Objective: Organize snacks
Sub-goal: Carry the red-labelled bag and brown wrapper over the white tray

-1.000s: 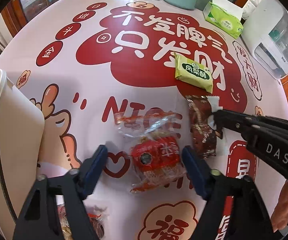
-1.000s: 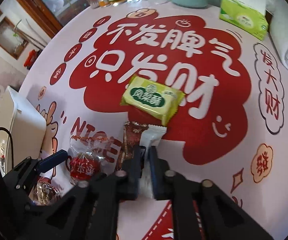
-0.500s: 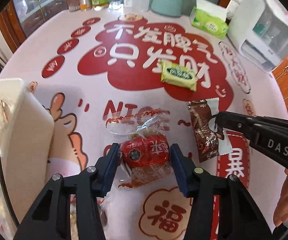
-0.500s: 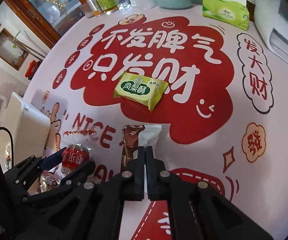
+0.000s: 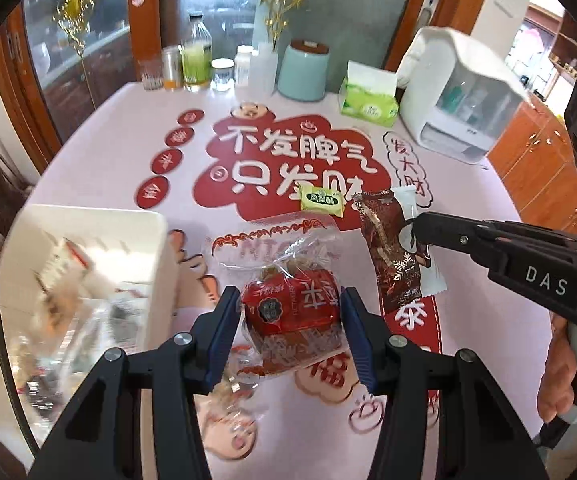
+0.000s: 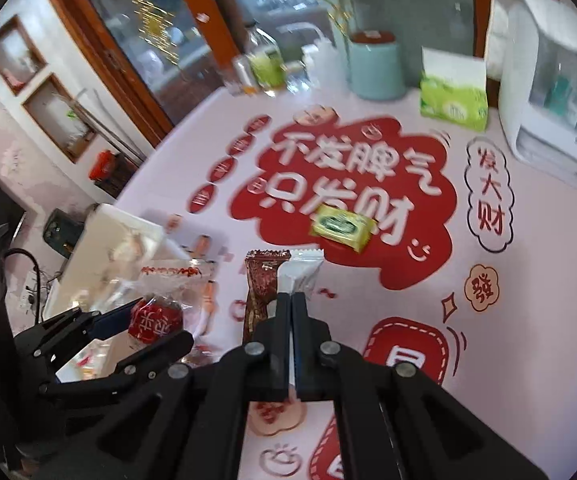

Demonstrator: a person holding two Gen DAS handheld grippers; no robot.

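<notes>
Red snack pack [image 5: 292, 304], brown wrapper [image 5: 388, 248], green pkt [image 5: 322, 199].

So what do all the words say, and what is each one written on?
"DAS": on the right gripper.
"不发脾气 只发财": on the tablecloth, in the red cloud.
"发大财": on the tablecloth, near the white appliance.
"福": on the tablecloth, under the red snack pack.
Green snack packet and tissue pack: too small to read.

Between the matt black plastic left gripper [image 5: 288, 320] sits a glossy, crinkled clear-film red snack bag [image 5: 292, 304], right of it a shiny brown foil packet [image 5: 388, 248], left a smooth white plastic bin [image 5: 88, 216], beneath all a glossy printed table cover [image 5: 128, 136].
</notes>
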